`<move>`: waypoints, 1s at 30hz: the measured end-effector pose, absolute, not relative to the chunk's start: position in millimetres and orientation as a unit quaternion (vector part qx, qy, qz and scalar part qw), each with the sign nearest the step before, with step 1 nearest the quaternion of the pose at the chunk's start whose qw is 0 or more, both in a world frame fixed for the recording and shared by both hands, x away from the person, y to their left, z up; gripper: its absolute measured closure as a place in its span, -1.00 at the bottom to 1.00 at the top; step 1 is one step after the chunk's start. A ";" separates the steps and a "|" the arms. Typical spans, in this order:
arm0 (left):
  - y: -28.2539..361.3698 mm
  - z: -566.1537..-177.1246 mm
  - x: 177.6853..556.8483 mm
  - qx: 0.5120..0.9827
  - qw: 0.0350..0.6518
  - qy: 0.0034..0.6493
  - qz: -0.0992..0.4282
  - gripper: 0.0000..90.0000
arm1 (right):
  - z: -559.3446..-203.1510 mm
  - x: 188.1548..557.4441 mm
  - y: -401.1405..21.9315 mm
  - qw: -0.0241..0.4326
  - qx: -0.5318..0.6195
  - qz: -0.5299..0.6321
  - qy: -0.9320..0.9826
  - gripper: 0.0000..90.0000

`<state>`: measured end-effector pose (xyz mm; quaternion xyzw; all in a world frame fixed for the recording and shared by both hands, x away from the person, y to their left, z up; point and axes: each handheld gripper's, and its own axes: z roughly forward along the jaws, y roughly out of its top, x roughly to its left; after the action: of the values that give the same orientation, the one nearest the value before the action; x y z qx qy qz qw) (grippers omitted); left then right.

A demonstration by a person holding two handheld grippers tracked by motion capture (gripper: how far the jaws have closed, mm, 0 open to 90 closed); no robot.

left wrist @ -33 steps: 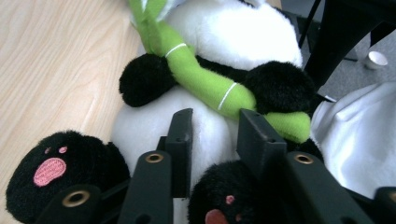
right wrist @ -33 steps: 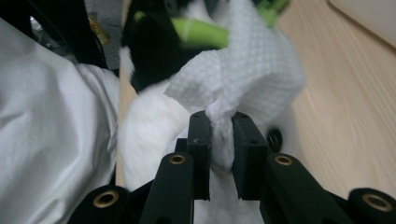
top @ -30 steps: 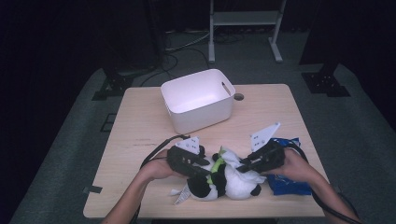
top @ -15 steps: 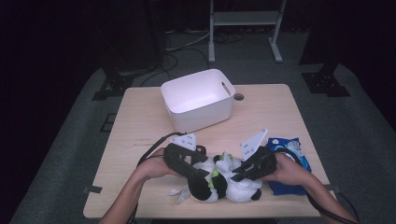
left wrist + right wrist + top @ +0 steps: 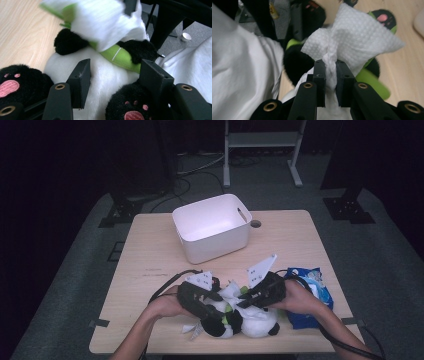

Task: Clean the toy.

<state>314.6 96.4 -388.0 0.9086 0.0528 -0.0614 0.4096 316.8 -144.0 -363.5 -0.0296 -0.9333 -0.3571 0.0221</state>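
Observation:
A black-and-white plush panda [image 5: 252, 324] holding a green stalk [image 5: 120, 56] lies near the table's front edge. My left gripper [image 5: 214, 310] is down on it. In the left gripper view, its jaws [image 5: 116, 72] have just been opening and now stand apart on either side of the white belly [image 5: 105, 75], with a black paw by the right jaw. My right gripper [image 5: 329, 67] is shut on a twisted white paper wipe [image 5: 354, 42], which fans out over the panda [image 5: 297, 62]. In the high view the right gripper [image 5: 244, 301] comes in from the right with the wipe [image 5: 232, 292].
A white plastic bin [image 5: 212, 227] stands at the table's middle back. A blue packet [image 5: 312, 292] lies to the right, under the right hand. The bare wooden table [image 5: 150, 255] stretches to the left. A person's white clothing [image 5: 242, 75] is close behind the front edge.
The right gripper has slid left over the panda, carrying the wipe. The left gripper has stayed on the toy.

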 end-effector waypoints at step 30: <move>95.6 -395.4 310.0 0.912 0.400 0.086 -0.036 -0.64 | -359.3 307.5 -107.5 0.022 0.024 -0.335 -0.942 0.77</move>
<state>310.0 95.6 -395.4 0.9120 0.0863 -0.0357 0.3995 307.5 -107.5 -359.3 0.0237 -0.9416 -0.3351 0.0224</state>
